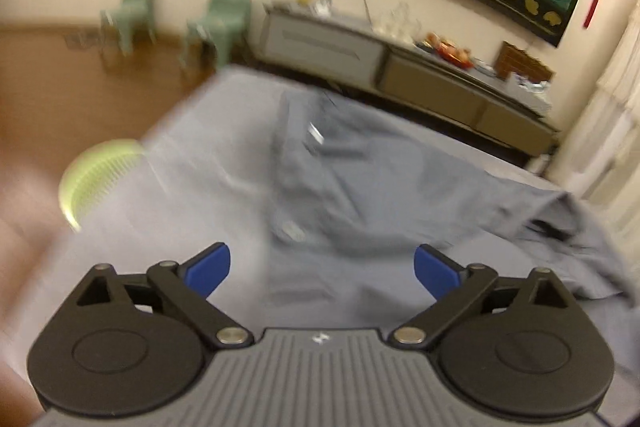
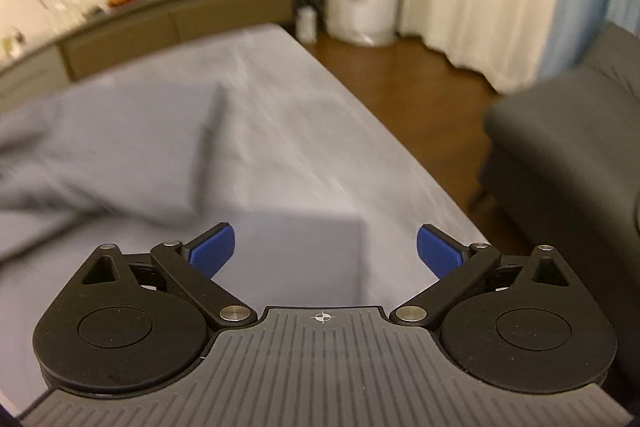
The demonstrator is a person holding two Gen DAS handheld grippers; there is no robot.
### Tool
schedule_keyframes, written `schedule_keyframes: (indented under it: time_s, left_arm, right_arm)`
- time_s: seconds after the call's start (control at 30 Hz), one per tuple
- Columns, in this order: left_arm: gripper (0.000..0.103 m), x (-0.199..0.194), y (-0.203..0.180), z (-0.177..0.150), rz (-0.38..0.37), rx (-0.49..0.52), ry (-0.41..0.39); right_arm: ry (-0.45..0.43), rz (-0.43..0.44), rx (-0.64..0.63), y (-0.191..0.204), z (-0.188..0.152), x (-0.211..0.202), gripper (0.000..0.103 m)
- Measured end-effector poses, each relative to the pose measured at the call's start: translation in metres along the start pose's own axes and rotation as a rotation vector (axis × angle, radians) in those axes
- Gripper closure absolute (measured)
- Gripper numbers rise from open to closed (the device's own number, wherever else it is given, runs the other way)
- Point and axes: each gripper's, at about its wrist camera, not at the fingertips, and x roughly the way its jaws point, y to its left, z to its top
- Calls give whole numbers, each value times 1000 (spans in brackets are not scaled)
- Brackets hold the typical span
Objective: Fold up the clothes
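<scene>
The bed [image 1: 168,163] fills most of what I see, its pale blue-grey sheet stretched flat as my folding surface, reaching toward the low sideboard [image 1: 400,67] along the far wall. That flatness is why the work is laid here: cloth spread on it keeps its shape while I fold.

On the sheet lies the shirt [image 1: 332,171], a darker grey-blue, spread roughly lengthwise away from me in the left wrist view, with a small white label [image 1: 316,133] showing near its far end (the collar, I judge, though blur makes that uncertain). One part of it trails off to the right and bunches up into a rumpled ridge [image 1: 568,223], probably a sleeve not yet brought in. In the right wrist view the same cloth [image 2: 112,139] rises as a soft hump to the left, while the bare corner of the bed sits straight ahead.

My left gripper [image 1: 322,269] hovers above the near end of the shirt, fingers spread wide and pinching nothing. My right gripper [image 2: 326,247] is likewise spread wide and empty, aimed at bare sheet beside the garment instead of at the cloth itself.

I judge both are held open so each can take an edge, and the rumpled side looks the likeliest place to start.
</scene>
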Motion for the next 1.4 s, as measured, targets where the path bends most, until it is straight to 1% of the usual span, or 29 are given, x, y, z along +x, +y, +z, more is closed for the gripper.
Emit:
schedule_keyframes:
  time_s: [0.03,0.13,0.27,0.3,0.37,0.4,0.47,0.5,0.53,0.57,0.6,0.67,0.73,0.8,0.83,0.87,0.93,0.97,1.0,1.03,1.07,1.1,1.2,1.27,1.3,1.33,1.37,1.4]
  left_arm:
    - [0,5,0,-4,-36,-31,24]
    - [0,28,3,-14,-67,-147,68]
    - [0,50,28,-32,-77,-317,90]
    - [0,55,33,-35,-77,-344,100]
    - [0,59,38,-44,-68,-364,113]
    - [0,62,39,-45,-63,-355,109]
    - [0,71,35,-46,-60,-303,105]
    - [1,77,30,-46,-74,-258,112]
    - [29,82,23,-48,-93,-203,119]
    - [56,87,13,-49,-102,-129,133]
    - [94,92,5,-48,-112,-79,153]
    - [94,77,3,-32,-142,-94,76]
    - [95,61,2,-16,-172,-113,-7]
    - [95,29,22,19,-245,-210,-133]
    - [95,14,31,35,-241,-234,-183]
    - [95,-1,41,51,-234,-257,-231]
    - [95,-20,62,78,-199,-322,-285]
    - [95,-20,73,84,-142,-330,-271]
    - [95,-19,83,90,-82,-337,-253]
    - [95,-18,93,95,-22,-343,-234]
    - [95,-8,108,93,25,-354,-179]
    - [95,1,122,87,57,-355,-126]
    - [94,19,153,49,115,-347,-10]
    - [94,28,167,26,147,-330,51]
    - [94,30,169,17,157,-313,66]
    - [94,32,171,10,168,-295,79]
    - [94,31,171,5,169,-274,85]
    - [94,28,170,3,163,-254,84]
  right_arm:
    - [10,0,-4,-2,-4,2,3]
    - [38,-1,-14,-7,-16,7,3]
    - [72,9,-61,0,-23,12,3]
    - [76,8,-73,2,-25,13,3]
    - [84,29,-70,4,-27,13,5]
    - [89,54,-60,6,-26,13,9]
    - [85,107,-65,10,-24,11,23]
    - [87,129,-78,13,-23,8,36]
    - [90,151,-90,16,-22,5,64]
    - [93,173,-103,20,-21,3,86]
    - [92,203,-103,22,-20,-2,91]
    - [75,284,-80,24,-16,-16,92]
    - [1,402,-52,24,-1,-46,93]
    - [-98,521,-21,23,18,-82,93]
    - [-168,571,-9,19,31,-105,93]
    - [-238,620,3,15,43,-127,93]
    - [-403,710,-16,8,63,-169,93]
    - [-464,731,-45,7,69,-182,93]
    - [-500,730,-86,9,72,-190,93]
    - [-497,729,-130,12,73,-190,93]
    - [-457,728,-177,18,71,-183,93]
    - [-397,729,-237,24,64,-173,93]
    - [-142,737,-439,45,20,-131,92]
    - [-18,676,-516,55,-7,-108,87]
    - [34,654,-526,57,-17,-98,79]
    - [58,658,-495,55,-19,-93,72]
    - [61,672,-448,51,-17,-92,72]
    - [52,695,-394,47,-11,-92,67]
